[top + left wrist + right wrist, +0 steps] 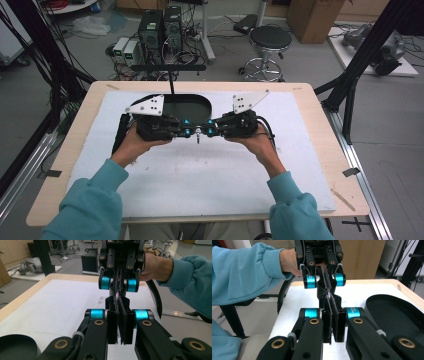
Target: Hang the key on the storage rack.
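At the left of the high view, the person's left hand [131, 142], coming out of a teal sleeve [90, 197], holds the left black two-jaw gripper [192, 129] with its tip turned toward the middle of the table. In the left gripper view [119, 322] its 2 jaws stand pressed together, their dark pads face to face, with a thin edge caught between them.

That edge belongs to a small thin clear strip with a pinkish tint [117, 293], which bridges the short gap between the 2 gripper tips; in the high view it reads as a small pale piece [198, 134] hanging at the meeting point, above the white foam mat [210, 180] and just near of the black oval tray [187, 107]. What the strip is made of cannot be told.

The tray lies on the far middle of the mat, empty-looking and dark, with 1 grey three-cornered plate [147, 105] of the left gripper over its left rim.

To the right, the right black two-jaw gripper [206, 131] faces the left one tip to tip, held by the right hand [257, 140]. In the right gripper view [331, 320] its jaws are likewise closed flat on the strip [329, 293].

The mat rests on a light wooden table [320, 115].
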Available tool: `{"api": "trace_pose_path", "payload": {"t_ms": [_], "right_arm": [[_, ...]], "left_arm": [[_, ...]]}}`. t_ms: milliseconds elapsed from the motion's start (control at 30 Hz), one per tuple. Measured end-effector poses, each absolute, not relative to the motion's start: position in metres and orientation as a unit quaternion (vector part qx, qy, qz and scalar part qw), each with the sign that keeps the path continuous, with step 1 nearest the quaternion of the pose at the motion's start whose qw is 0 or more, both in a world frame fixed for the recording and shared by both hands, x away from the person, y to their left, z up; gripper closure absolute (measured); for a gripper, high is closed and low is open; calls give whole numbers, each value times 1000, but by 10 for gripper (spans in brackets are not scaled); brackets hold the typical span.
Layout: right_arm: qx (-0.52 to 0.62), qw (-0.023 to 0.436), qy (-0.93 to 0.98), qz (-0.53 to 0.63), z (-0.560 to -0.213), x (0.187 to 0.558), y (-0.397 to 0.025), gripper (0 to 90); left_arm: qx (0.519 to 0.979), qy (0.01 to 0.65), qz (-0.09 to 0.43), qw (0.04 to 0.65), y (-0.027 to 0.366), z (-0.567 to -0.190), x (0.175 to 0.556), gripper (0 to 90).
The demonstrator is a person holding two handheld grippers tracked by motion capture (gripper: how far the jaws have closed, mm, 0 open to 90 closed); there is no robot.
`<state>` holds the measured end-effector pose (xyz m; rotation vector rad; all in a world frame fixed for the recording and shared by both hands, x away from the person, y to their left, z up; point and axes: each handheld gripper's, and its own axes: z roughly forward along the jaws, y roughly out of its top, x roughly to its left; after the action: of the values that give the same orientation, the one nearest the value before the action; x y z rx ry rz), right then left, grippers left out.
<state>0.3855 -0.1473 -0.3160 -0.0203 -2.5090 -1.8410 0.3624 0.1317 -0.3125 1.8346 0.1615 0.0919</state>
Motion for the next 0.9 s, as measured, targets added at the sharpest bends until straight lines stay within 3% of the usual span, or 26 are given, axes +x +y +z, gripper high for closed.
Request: {"api": "trace_pose_path", "payload": {"t_ms": [633,767,833,900], "right_arm": [[-5,24,-800,-600,-317,387,-147,864],[-21,33,-794,-607,-318,386,-147,571],[-49,-1,-797,-602,-318,383,-147,299],[-78,-29,-799,-596,-318,381,-150,122]], "left_arm": [[794,80,31,602,132,-311,361,881],[797,89,43,596,134,-310,361,882],[798,99,45,593,136,-310,362,882],[800,105,52,589,140,-309,363,882]]}}
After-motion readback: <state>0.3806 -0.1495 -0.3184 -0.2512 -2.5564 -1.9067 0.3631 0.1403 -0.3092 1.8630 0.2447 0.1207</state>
